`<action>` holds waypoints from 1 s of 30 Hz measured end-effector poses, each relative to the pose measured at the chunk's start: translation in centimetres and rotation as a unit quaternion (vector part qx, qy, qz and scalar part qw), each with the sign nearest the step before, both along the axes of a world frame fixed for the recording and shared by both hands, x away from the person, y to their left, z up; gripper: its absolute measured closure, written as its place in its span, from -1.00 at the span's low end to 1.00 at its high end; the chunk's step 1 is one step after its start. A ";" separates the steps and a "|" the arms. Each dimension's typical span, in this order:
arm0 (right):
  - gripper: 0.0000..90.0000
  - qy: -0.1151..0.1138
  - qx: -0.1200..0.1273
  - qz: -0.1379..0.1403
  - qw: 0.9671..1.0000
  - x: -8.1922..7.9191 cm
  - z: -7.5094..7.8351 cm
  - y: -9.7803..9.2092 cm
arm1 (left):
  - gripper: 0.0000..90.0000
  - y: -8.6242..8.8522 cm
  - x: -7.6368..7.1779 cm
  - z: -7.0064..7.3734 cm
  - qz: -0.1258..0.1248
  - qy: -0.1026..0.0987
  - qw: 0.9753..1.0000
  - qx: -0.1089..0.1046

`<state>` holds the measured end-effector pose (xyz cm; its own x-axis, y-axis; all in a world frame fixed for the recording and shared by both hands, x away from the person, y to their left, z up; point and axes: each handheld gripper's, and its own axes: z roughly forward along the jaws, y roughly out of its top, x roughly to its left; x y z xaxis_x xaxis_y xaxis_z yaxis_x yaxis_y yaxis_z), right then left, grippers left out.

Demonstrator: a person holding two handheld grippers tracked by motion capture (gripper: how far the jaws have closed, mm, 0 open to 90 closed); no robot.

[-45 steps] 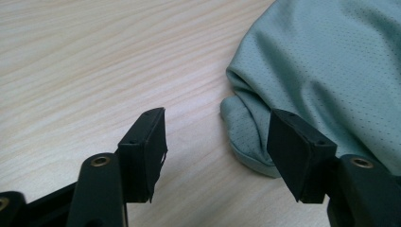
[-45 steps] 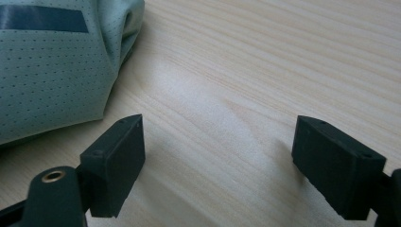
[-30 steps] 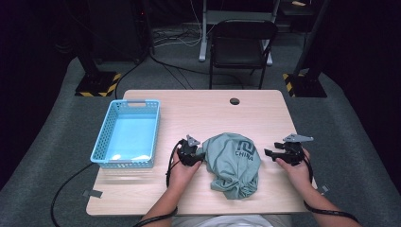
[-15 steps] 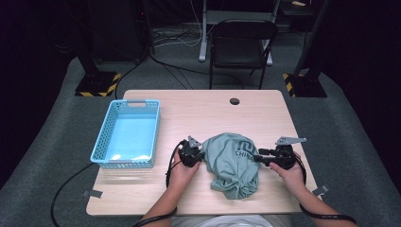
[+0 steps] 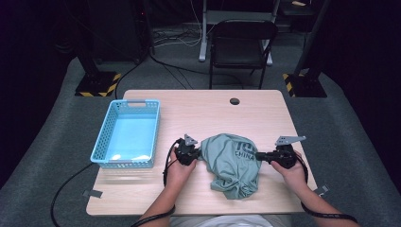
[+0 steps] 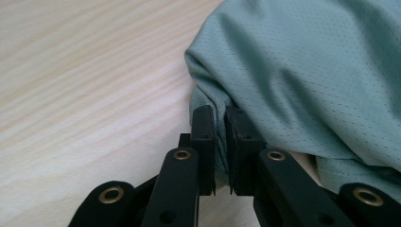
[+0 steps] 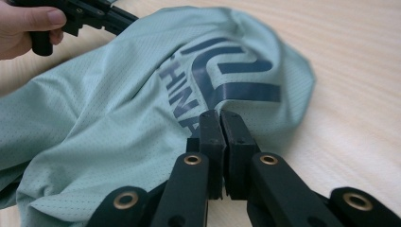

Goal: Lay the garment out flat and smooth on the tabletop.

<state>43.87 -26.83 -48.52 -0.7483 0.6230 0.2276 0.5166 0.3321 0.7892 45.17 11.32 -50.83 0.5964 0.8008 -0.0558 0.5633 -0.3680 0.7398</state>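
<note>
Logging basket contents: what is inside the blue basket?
The basket shows a bare pale-blue floor with no items on it. Its near wall hides a thin strip of the floor.

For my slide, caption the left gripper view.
Left gripper shut on a fold of the green mesh shirt over the wooden table.

Light: bright and even on the surface, surroundings dark
Shadows: soft, faint
Glare: none
Focus: gripper views sharp nearby, far hand blurred
Detail: high view soft
</note>
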 end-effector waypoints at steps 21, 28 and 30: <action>0.97 -0.069 0.055 -0.107 0.990 0.5 4.2 -6.7 | 0.86 0.5 5.3 4.8 0.060 -0.082 0.993 0.063; 0.97 -0.070 0.039 -0.136 0.987 0.8 3.6 -7.7 | 0.46 -1.5 5.8 4.4 0.055 -0.082 0.994 0.047; 0.97 -0.057 0.036 -0.146 0.987 1.0 3.3 -8.1 | 0.42 -1.4 5.2 3.8 0.052 -0.063 0.996 0.034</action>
